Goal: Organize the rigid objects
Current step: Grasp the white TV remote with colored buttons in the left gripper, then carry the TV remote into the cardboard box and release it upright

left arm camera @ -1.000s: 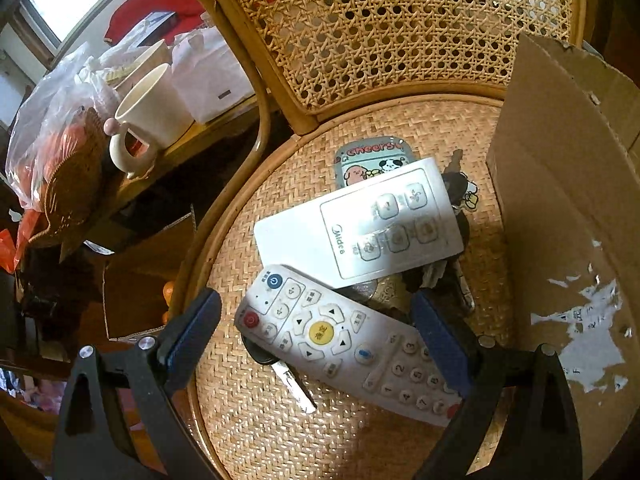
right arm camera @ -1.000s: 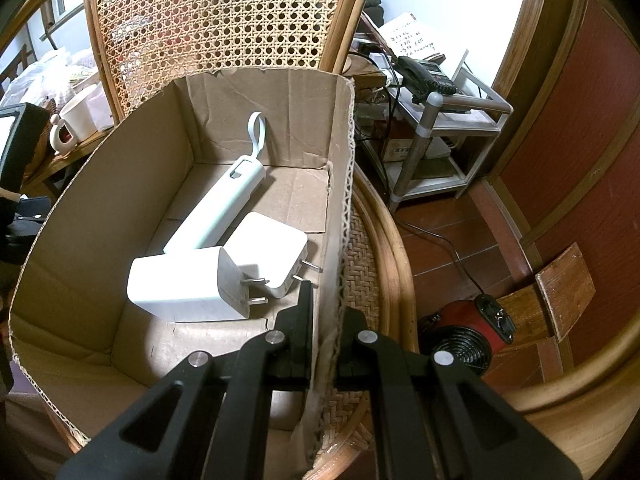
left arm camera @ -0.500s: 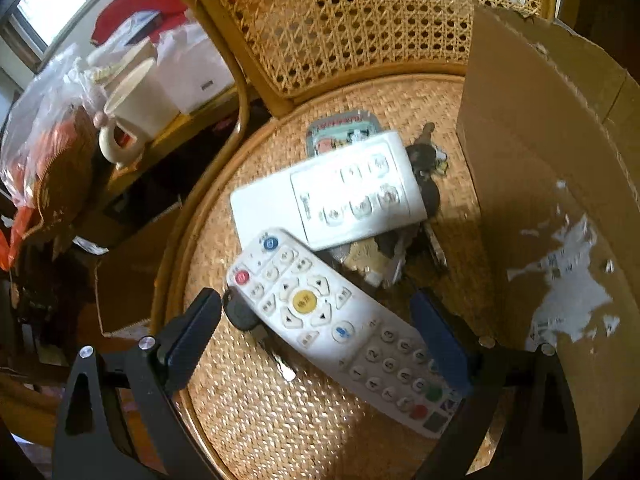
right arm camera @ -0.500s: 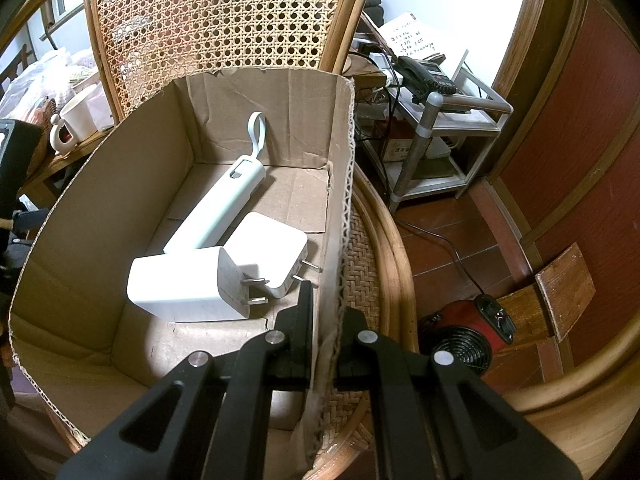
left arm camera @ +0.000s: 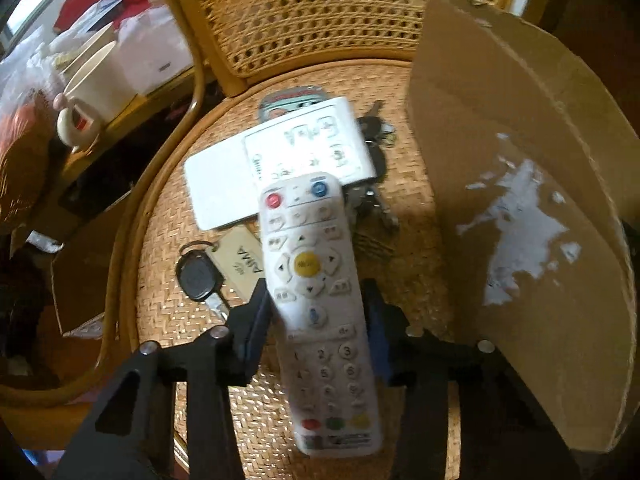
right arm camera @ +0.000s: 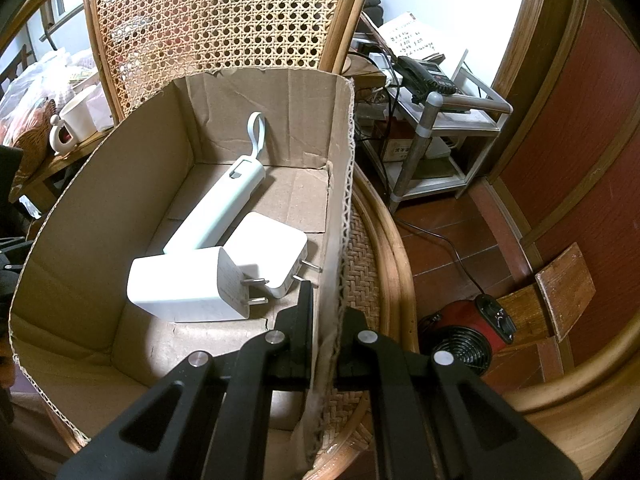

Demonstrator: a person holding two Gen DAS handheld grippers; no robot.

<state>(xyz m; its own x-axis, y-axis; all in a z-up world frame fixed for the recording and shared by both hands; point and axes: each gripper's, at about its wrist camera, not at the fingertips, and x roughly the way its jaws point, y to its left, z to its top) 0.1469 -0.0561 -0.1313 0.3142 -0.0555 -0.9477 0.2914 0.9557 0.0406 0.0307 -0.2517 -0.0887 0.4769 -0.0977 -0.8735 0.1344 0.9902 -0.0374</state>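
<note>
Clutter on the rattan chair seat [left arm camera: 168,216], taken left to right in the left wrist view: 1 black car key [left arm camera: 199,277] w/ a tan wooden tag [left arm camera: 245,261], 1 flat white AC remote [left arm camera: 280,160] over a small cartoon-print card [left arm camera: 294,98], 1 long TV remote [left arm camera: 318,300], 1 bunch of dark keys [left arm camera: 374,132] partly hidden, exact no. can't tell; then the cardboard box [left arm camera: 520,184] at far right.

Left gripper [left arm camera: 318,322] is closing, jaws astride the TV remote's mid-section, near the mic button. Blue pads sit at or just beside its long edges; full contact can't be confirmed, frame is blurred.

Handling, my guess: remote is light, stiff plastic, smooth and somewhat slippery. Across the narrow width near the middle looks the right hold; it's long, so an off-centre grip would let it swing or pivot. Not fragile, but buttons face up, so squeeze the edges only.

Right wrist view, left to right: inside the box, 2 white plug chargers [right arm camera: 188,286] touching each other, 1 pale green stick-shaped device [right arm camera: 218,206] w/ a loop. Right gripper [right arm camera: 324,320] is clamped on the box's right wall, steadying it. Box is stiff but thin-walled, prob. flexes.
</note>
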